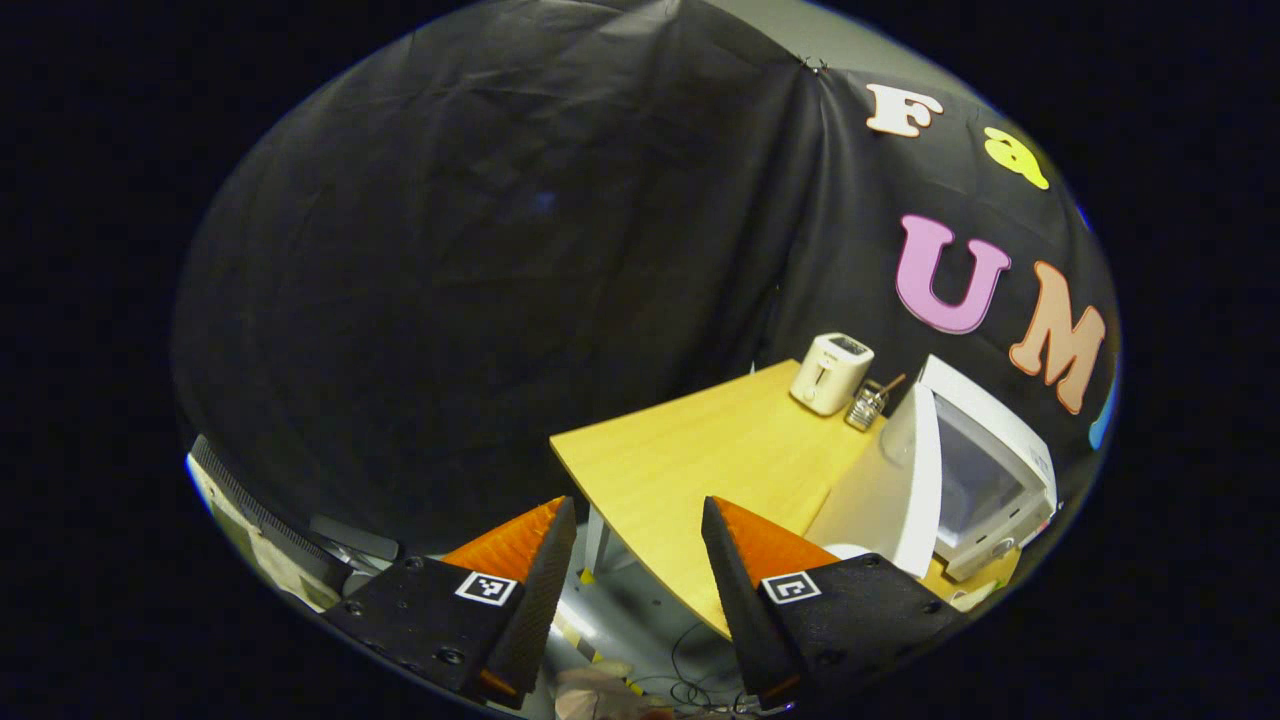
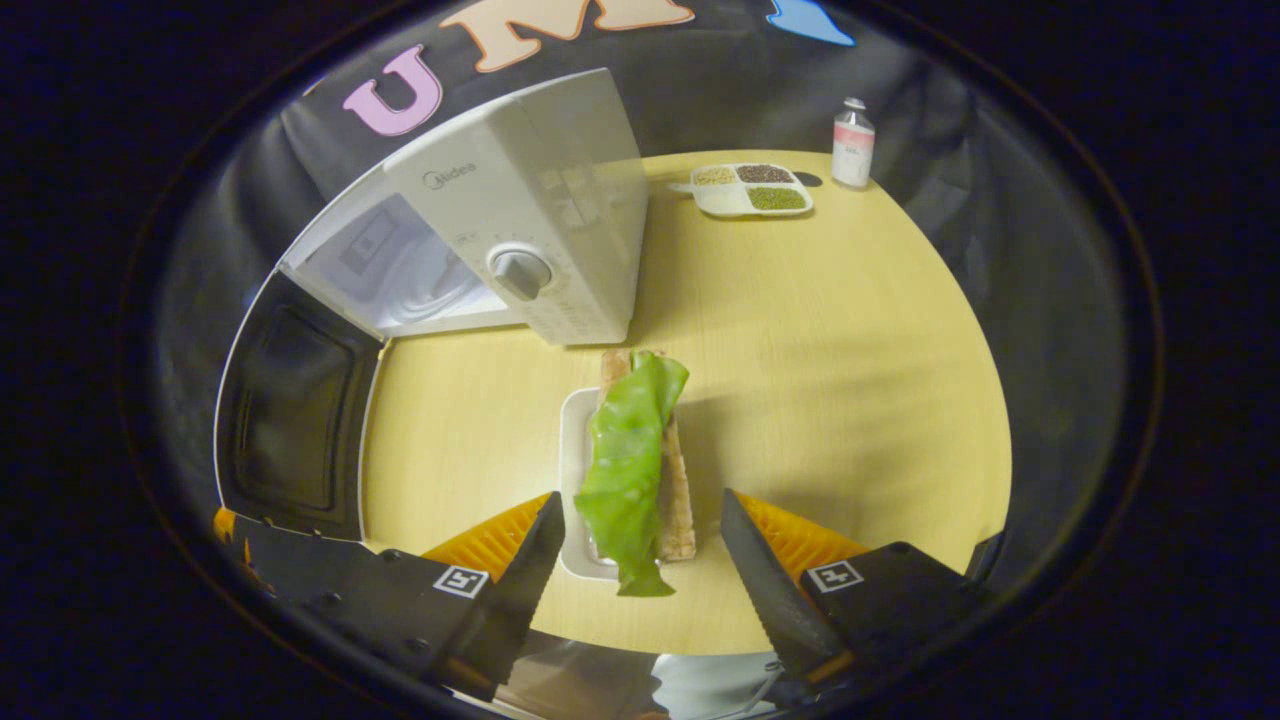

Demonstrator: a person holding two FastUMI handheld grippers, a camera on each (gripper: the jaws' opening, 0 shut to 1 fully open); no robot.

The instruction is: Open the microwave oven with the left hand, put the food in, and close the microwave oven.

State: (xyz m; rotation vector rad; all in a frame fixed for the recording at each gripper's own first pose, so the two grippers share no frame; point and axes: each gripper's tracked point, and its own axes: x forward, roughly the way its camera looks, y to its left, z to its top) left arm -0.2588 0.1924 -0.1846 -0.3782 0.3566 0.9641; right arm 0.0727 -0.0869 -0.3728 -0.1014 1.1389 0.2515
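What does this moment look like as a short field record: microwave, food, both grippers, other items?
microwave: white microwave oven on the yellow wooden table, its door swung open
food: green lettuce leaf over a slice of toast on a small white rectangular plate, outside the oven
right gripper: open, straddling the plate
left gripper: open, empty
others: white toaster, divided tray of grains, small bottle
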